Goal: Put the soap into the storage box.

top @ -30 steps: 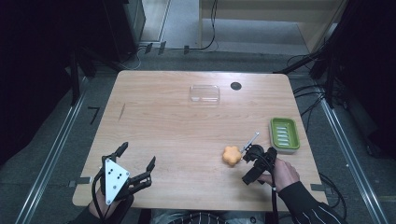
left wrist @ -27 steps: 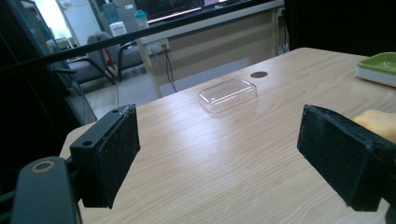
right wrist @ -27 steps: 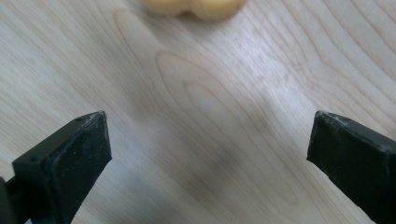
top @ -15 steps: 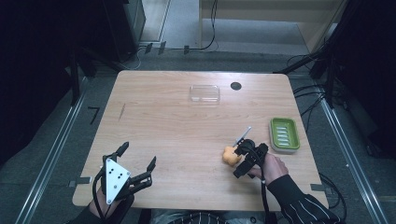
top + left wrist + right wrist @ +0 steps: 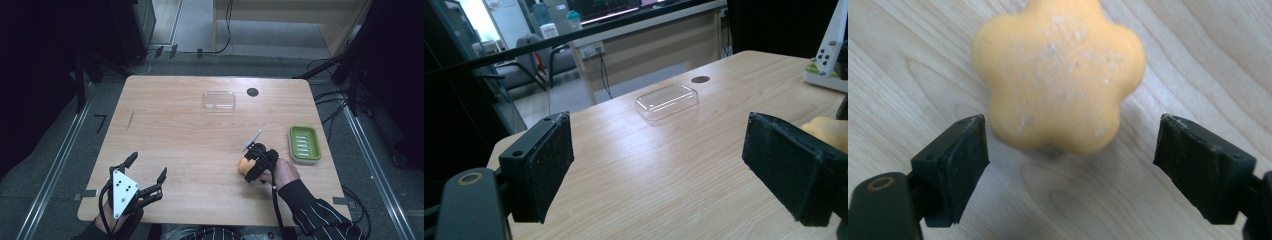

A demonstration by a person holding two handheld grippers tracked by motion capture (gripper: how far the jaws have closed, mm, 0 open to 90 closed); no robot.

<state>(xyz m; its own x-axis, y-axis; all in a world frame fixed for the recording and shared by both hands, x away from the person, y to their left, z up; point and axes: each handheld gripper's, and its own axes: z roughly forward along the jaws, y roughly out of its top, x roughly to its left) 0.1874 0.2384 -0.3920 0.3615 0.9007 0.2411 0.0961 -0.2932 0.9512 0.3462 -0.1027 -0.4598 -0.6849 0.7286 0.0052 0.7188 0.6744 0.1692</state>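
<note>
Moved in over the orange flower-shaped soap (image 5: 1058,75) since a second ago: right gripper (image 5: 251,166), jaws spread wide, straddling it without contact.
Soap flat on the light wooden bench (image 5: 190,135), left of the green ridged soap dish (image 5: 304,144). Left gripper (image 5: 145,177) at the near left corner, jaws wide apart, empty, aimed toward the clear plastic rectangular lid (image 5: 667,101).

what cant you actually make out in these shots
- Orange flower-shaped piece: high view, mostly covered by the right gripper.
- Its top lobe: right gripper view, cut off by the upper edge.
- Green tray: high view, ridged contents too small to identify.
</note>
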